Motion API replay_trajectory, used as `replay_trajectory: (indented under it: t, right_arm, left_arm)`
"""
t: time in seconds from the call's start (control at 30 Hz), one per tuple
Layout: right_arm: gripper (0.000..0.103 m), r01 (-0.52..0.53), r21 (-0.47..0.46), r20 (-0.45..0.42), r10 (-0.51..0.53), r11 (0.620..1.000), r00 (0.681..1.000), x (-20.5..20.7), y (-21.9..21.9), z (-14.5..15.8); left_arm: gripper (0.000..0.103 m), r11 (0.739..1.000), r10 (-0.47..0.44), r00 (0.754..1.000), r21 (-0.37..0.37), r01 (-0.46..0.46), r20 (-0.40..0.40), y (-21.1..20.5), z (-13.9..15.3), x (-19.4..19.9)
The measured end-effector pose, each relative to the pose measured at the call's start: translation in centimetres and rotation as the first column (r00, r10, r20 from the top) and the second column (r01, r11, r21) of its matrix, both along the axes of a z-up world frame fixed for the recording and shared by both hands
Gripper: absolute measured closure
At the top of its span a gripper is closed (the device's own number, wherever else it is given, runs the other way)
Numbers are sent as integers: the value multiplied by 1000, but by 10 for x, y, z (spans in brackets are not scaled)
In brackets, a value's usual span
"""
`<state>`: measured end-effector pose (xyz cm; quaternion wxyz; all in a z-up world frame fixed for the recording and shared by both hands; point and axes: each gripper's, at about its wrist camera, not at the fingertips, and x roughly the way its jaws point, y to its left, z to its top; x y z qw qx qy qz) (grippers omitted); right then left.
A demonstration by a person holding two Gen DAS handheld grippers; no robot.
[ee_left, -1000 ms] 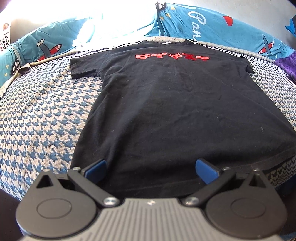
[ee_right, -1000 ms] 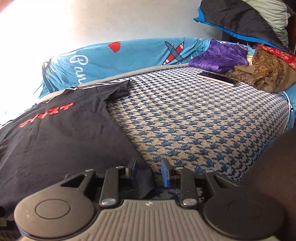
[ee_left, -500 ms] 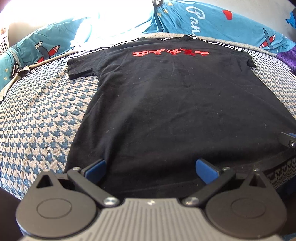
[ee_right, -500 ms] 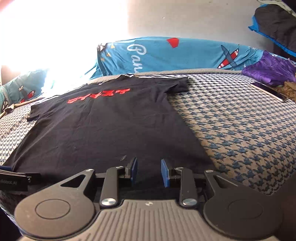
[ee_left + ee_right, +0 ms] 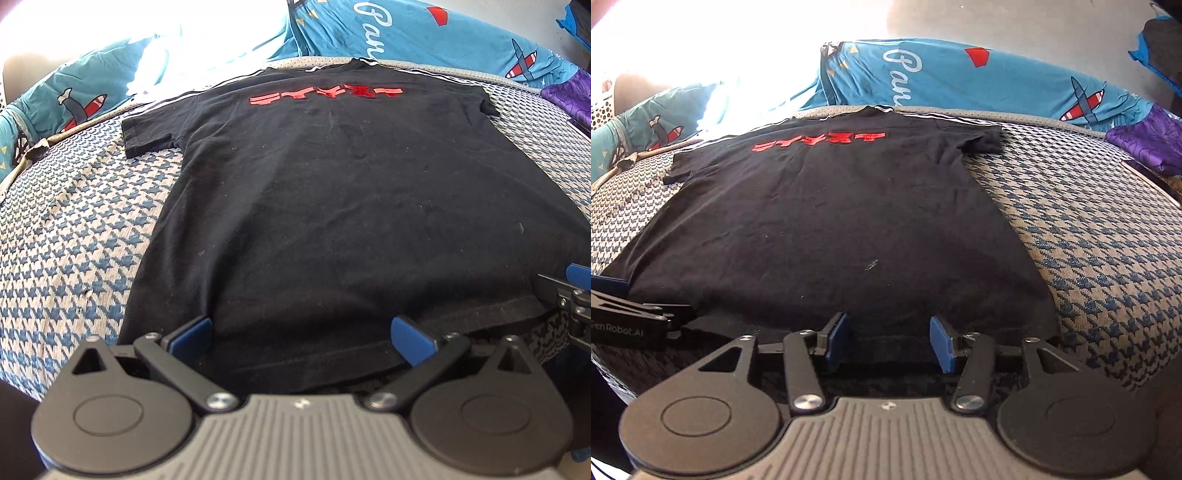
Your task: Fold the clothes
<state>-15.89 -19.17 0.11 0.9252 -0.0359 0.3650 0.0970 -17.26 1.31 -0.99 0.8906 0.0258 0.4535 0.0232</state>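
With the black T-shirt (image 5: pixel 332 206) flat on the bed (image 5: pixel 74 229), left gripper (image 5: pixel 301 341) spread wide and right gripper (image 5: pixel 890 341) opening over the near hem, pinch both corners evenly before lifting.

The bed (image 5: pixel 74 236), covered in blue-and-cream houndstooth, carries a black T-shirt (image 5: pixel 332 206) lying flat straight ahead of both jaws, its hem nearest them and its red lettering at the far end. Blue airplane-print pillows (image 5: pixel 979 85) lie beyond the collar; purple cloth (image 5: pixel 1148 144) lies far right.
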Motion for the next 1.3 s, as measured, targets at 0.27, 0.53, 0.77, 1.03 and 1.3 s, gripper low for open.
replay_trajectory:
  t: [0.27,0.53,0.77,1.03,1.3]
  right_arm:
    - [54,-11,7,34,11,1000,999,-7,3,4]
    - [53,-27,33,72,25,999,997,-3,10,4]
    - [47,-49,-1,41,49,999,998,-3,18,-3]
    - [47,-86,-4,-45,85,996,995,-7,20,-1]
    - [47,-106,88,-81,113,990,990,0,11,14]
  left_arm:
    - [0,999,4,1000,-48,-2,29,3,7,-5]
    - [0,999,-10,1000,-51,10,7,-7,5,3]
    - [0,999,-33,999,-19,33,-4,-10,0,1]
    - [0,999,-39,999,-31,39,-12,-7,4,-4]
    - [0,994,74,994,-80,-68,78,18,24,4]
